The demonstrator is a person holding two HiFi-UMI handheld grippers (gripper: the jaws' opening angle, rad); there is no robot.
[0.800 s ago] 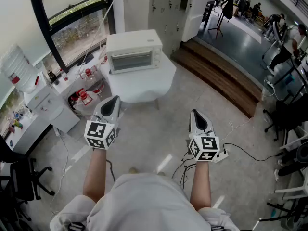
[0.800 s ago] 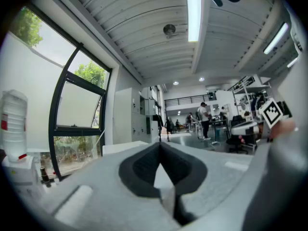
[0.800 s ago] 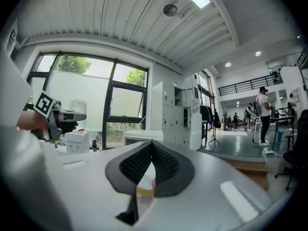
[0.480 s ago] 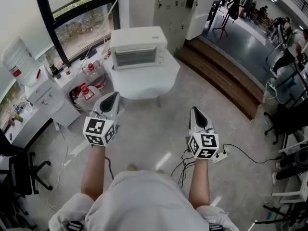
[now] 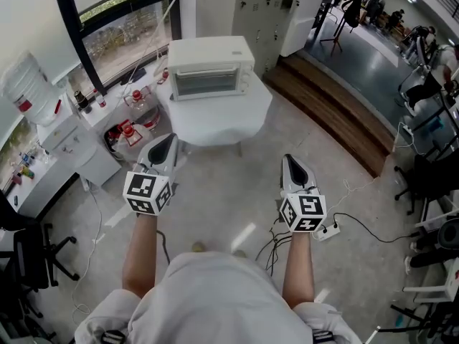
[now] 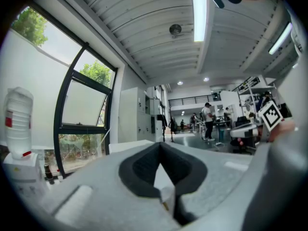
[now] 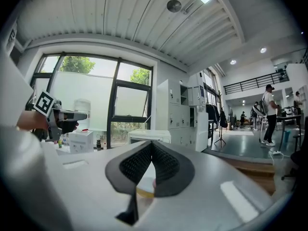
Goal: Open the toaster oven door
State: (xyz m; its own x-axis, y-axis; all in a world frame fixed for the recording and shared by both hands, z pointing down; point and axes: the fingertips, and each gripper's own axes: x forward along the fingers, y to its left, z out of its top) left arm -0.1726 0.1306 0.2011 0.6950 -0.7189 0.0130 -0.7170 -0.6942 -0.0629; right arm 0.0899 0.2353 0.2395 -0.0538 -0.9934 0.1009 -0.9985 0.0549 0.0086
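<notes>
Left claw (image 5: 166,142): your jaws are pressed together and empty, and the claw is held level above the floor (image 5: 237,199). Right claw (image 5: 290,160): your jaws are likewise pressed together and empty; it is held beside the left claw, apart from it. Both claws point toward the toaster oven (image 5: 209,54), which stands on the white tabletop (image 5: 215,120) ahead of you, well apart from either claw. Its glass door (image 5: 206,84) faces you and is shut.
</notes>
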